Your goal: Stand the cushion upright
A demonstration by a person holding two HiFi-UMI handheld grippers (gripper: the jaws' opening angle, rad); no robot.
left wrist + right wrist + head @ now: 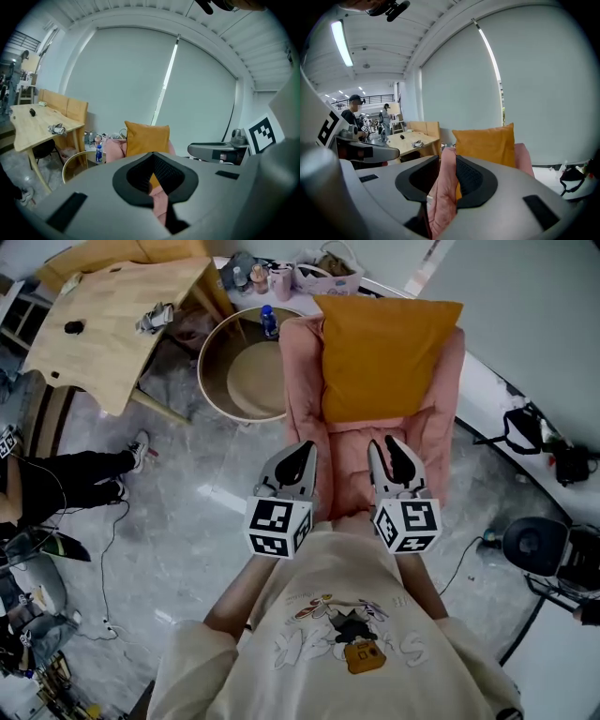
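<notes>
Pale glossy floor, a big grey blind (pixel 140 79) behind, and a pink chair (pixel 300 381) parked in the middle. The orange cushion (pixel 384 357) is already propped upright against the chair back, long side pointing up. It's found dead ahead of the right gripper (pixel 384 446) and ahead-right of the left gripper (pixel 302 452), so the right one is probably better lined up. The left jaws are closed right down, with nothing clearly caught. A fold of pink fabric (pixel 443 187) is pinched in the right jaws.
</notes>
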